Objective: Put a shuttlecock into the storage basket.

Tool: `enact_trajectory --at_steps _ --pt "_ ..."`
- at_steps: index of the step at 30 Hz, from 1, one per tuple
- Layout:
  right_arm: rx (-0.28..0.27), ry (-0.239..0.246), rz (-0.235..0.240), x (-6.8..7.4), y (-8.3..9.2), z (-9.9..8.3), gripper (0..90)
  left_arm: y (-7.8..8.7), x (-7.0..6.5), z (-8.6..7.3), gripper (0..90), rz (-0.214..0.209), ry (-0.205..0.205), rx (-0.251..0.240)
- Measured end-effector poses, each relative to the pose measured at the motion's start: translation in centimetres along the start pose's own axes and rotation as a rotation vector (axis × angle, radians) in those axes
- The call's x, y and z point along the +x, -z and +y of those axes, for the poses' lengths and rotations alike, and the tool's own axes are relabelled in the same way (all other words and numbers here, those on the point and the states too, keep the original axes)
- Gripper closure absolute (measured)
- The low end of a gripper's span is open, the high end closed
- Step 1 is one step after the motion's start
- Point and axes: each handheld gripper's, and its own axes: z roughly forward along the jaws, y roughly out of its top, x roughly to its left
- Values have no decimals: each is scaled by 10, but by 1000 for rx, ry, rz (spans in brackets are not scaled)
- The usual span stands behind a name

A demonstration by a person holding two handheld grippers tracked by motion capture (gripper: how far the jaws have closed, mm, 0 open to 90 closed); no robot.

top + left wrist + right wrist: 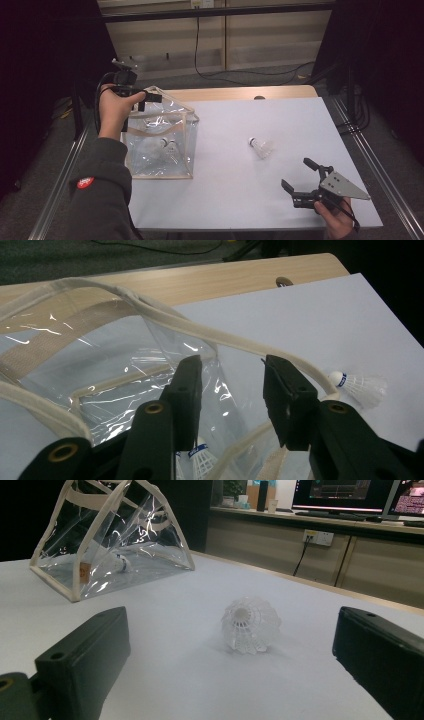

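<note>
From the high view, the clear bag [161, 135] stands on the white counter [260, 120], and every place here is given from it. The left gripper [145, 97] sits at the bag's top rim, probably to keep the mouth up and open for loading. One shuttlecock [167, 145] already lies inside; a loose shuttlecock [261, 147] rests on the counter well to the bag's right, and the right gripper [300, 176] waits beyond it, nearer the person, with its jaws wide apart. In the left gripper view, the left gripper [231, 377] has its jaws parted on either side of the bag's [125, 390] cream trim; nothing seems pinched (the pads look clear of the plastic), so the bag appears to stand by its own stiffness. The bagged shuttlecock [202, 457] shows below through the wall, and the loose one [361, 387] lies off past the rim. In the right gripper view, the right gripper [235, 645] frames the loose shuttlecock [250, 624] between open jaws without touching, lined up, I judge, for a pick, with the bag [107, 540] far behind it.
</note>
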Motion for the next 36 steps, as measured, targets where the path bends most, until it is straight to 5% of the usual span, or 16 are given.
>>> enact_trajectory --at_steps 36 --pt "-3 3 -1 0 0 0 17 -4 -37 -7 356 -172 -50 -7"
